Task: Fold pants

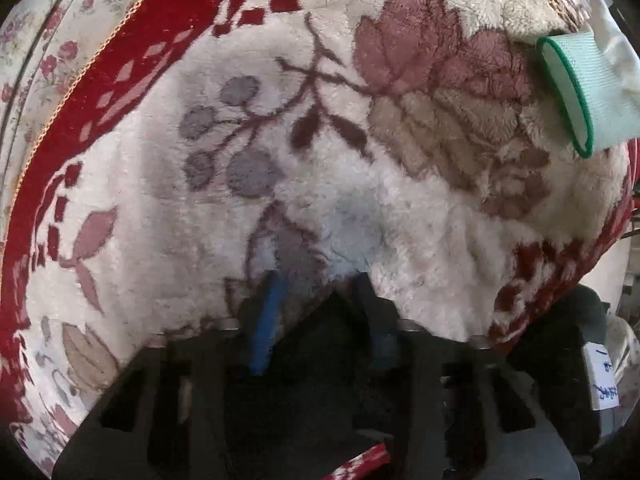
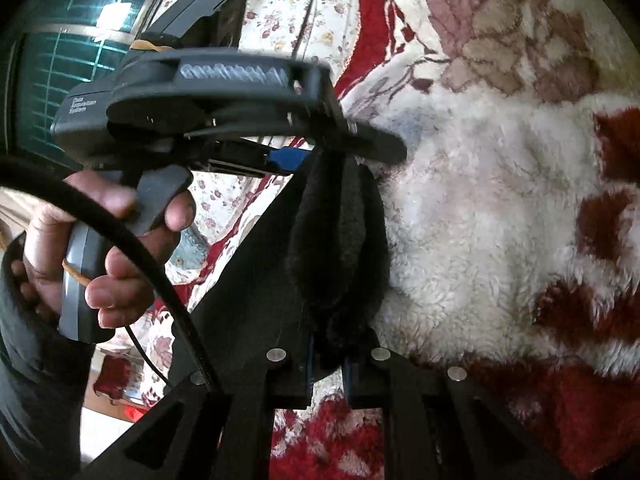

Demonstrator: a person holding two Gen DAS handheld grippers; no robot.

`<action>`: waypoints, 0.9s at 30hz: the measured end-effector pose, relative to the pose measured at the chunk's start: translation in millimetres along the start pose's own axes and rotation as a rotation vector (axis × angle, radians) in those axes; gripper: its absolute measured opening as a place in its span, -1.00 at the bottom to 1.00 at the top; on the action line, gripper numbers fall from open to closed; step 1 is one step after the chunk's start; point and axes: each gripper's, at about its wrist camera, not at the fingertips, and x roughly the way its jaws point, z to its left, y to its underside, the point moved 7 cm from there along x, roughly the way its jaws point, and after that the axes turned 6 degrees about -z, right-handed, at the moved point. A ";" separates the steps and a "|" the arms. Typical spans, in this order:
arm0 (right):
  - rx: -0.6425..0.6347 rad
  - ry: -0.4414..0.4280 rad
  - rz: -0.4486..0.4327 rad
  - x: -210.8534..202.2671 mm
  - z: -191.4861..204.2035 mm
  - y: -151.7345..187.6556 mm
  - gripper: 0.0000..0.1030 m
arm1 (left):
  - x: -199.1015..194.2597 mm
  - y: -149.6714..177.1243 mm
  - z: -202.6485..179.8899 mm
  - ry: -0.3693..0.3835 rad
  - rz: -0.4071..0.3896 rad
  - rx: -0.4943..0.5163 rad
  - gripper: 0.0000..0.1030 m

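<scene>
Right wrist view: black fuzzy pants [image 2: 340,240], bunched in a thick fold, pinched in the closed jaws of the right gripper [image 2: 328,360].

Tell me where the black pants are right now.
In the right wrist view, the pants hang bunched at centre, pinched in the right tongs, over the fleece blanket.

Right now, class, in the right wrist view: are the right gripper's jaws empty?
No. The right gripper is shut on a bunched fold of the black pants, which rises from between its jaws above the fluffy floral blanket.
</scene>
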 end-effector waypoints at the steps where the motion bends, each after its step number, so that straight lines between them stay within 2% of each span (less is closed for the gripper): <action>1: -0.018 0.006 -0.007 -0.1 3.7 -1.8 -0.82 | -2.2 0.3 -1.3 0.005 -0.003 0.007 -0.63; 2: -0.032 0.011 -0.014 -1.1 5.9 -2.3 -0.82 | -4.2 0.7 -4.3 0.018 -0.002 0.014 -0.83; 4: -0.058 0.015 -0.025 -3.4 10.3 -2.8 -0.82 | -11.7 3.0 -6.0 0.006 -0.018 0.035 -0.83; 15: -0.176 0.011 -0.091 -18.2 45.8 -7.3 -0.82 | -72.6 17.5 12.2 0.071 -0.111 0.021 -0.83; 20: -0.322 0.063 -0.120 -21.9 79.2 -2.0 -0.82 | -94.2 35.0 27.6 0.101 -0.163 0.007 -0.84; 24: -0.468 0.137 -0.136 -21.7 103.9 7.5 -0.82 | -108.3 46.8 41.3 0.136 -0.196 -0.011 -0.83; 27: -0.494 0.150 -0.133 -21.7 115.2 10.4 -0.82 | -114.5 49.4 53.2 0.187 -0.238 -0.057 -0.83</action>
